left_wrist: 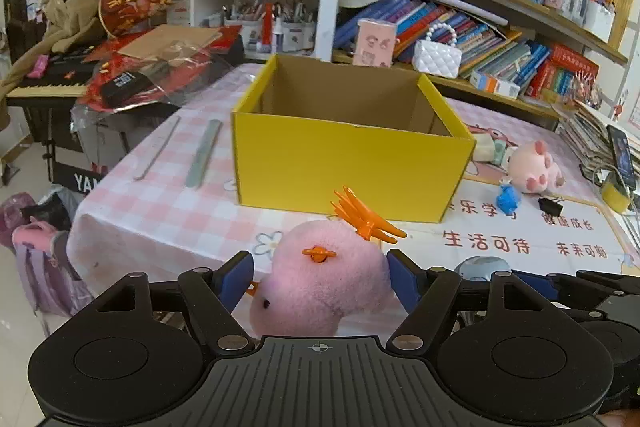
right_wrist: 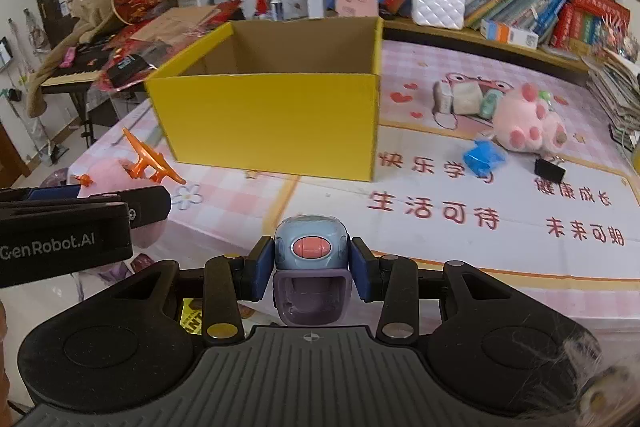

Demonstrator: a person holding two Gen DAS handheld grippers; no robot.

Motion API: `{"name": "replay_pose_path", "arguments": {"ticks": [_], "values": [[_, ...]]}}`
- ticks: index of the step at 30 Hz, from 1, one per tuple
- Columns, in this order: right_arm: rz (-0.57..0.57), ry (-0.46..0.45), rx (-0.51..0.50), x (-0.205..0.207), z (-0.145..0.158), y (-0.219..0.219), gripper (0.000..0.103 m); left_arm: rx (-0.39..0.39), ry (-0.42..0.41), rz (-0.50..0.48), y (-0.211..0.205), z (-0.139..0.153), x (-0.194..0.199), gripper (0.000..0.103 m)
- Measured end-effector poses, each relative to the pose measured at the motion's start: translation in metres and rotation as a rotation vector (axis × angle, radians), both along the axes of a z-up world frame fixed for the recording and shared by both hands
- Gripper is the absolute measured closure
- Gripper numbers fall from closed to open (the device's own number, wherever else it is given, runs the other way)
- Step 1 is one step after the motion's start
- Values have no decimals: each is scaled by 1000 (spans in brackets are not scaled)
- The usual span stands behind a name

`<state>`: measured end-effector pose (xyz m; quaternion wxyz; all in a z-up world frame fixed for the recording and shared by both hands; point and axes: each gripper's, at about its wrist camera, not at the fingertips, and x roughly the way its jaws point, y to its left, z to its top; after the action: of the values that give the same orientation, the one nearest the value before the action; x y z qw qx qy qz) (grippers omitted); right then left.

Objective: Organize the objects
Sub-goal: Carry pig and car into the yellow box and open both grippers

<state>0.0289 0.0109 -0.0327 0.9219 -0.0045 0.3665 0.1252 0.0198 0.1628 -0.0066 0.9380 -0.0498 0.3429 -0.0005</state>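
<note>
My left gripper (left_wrist: 320,277) is shut on a pink plush bird (left_wrist: 324,279) with orange plastic feet, held near the table's front edge before the open yellow box (left_wrist: 352,163). The plush also shows in the right wrist view (right_wrist: 104,171), beside the left gripper's body. My right gripper (right_wrist: 312,265) is shut on a small blue-grey robot toy (right_wrist: 311,247) with a pink oval button and purple base, in front of the yellow box (right_wrist: 272,123). The box looks empty inside.
On the table right of the box lie a pink paw plush (right_wrist: 528,127), a blue toy (right_wrist: 482,157), a black binder clip (right_wrist: 549,169) and small erasers (right_wrist: 466,99). A ruler (left_wrist: 204,153) lies left of the box. Bookshelves stand behind; a phone (left_wrist: 622,155) stands at the right.
</note>
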Motion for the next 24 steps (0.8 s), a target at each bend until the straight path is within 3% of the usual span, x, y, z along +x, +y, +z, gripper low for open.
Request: {"name": "replay_pose_path", "arguments": {"ticks": [12, 24], "values": [[-19, -27, -28, -12, 7, 18, 65, -23, -41, -19, 21, 6, -7, 30], [-46, -10, -19, 2, 13, 20, 65, -53, -50, -25, 21, 10, 5, 30]]}}
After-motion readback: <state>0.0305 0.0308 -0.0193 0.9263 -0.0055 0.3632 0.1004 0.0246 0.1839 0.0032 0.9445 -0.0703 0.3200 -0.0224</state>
